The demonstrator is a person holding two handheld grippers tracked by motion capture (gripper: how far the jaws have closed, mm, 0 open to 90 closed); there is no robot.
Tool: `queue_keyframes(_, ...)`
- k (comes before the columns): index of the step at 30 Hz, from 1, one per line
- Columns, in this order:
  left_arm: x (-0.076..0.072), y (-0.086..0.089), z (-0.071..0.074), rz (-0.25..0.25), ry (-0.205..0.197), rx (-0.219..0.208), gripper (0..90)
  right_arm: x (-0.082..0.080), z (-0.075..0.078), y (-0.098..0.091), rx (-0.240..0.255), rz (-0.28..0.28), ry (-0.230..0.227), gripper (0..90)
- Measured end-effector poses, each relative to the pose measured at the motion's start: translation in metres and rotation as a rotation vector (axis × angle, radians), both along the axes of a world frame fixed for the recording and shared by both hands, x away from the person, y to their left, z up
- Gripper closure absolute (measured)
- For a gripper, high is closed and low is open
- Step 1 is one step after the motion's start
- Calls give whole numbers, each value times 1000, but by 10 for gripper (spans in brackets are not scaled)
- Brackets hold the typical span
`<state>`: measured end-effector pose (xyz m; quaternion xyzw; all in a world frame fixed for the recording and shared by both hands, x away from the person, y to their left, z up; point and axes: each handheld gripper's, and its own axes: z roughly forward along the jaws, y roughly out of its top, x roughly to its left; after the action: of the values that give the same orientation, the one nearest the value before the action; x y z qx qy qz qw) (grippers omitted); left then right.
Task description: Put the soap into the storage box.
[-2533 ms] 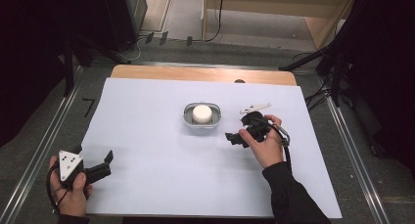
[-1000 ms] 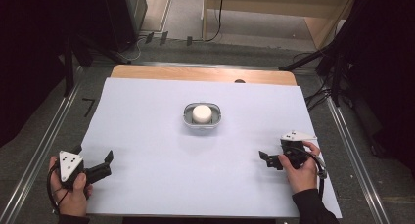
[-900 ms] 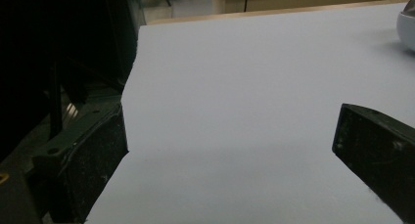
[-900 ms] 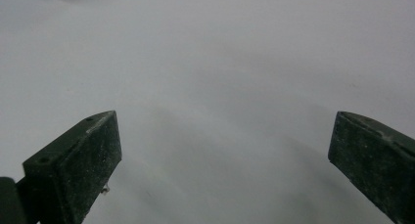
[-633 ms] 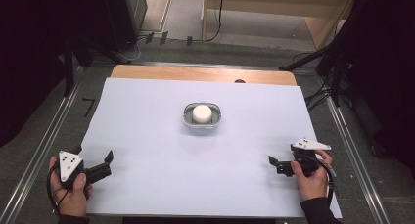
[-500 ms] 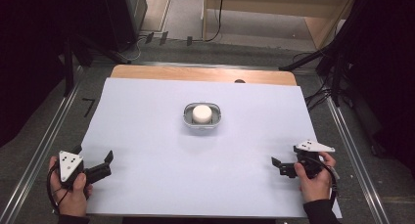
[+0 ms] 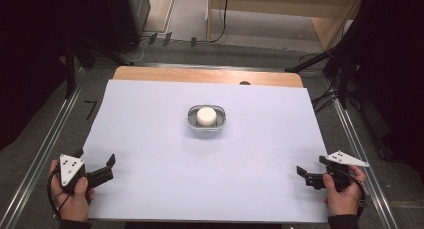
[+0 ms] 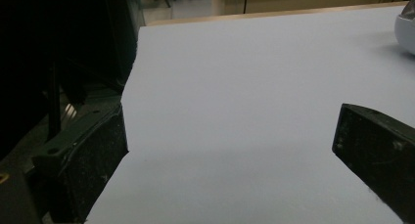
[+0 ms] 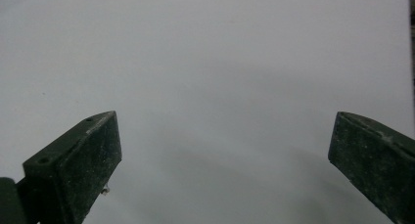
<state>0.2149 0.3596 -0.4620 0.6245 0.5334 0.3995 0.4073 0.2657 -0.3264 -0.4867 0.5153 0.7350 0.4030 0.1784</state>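
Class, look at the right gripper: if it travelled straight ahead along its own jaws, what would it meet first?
The right gripper points leftward across the near part of the white sheet. Its own view shows bare sheet between the open jaws, so the way looks free; the bowl sits farther back, probably off that line.

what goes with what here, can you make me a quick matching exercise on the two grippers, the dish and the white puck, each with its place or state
Column one:
1. left gripper
2. right gripper
3. metal dish
4. white round block

Column two:
A. sits inside the dish
B. near right corner of the white sheet, jaws apart
C. middle of the white sheet
D. near left corner of the white sheet, jaws apart

Pairs: 1-D, 2-B, 3-C, 4-A
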Motion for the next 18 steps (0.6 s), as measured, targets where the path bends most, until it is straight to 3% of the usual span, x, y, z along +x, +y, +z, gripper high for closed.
queue_keyframes(6,0,0,0,2,1,0,2,-10,-1,-18,5,-23,-9,0)
queue_keyframes(18,0,0,0,-5,2,-2,1,-14,-3,-23,-5,-52,-45,0)
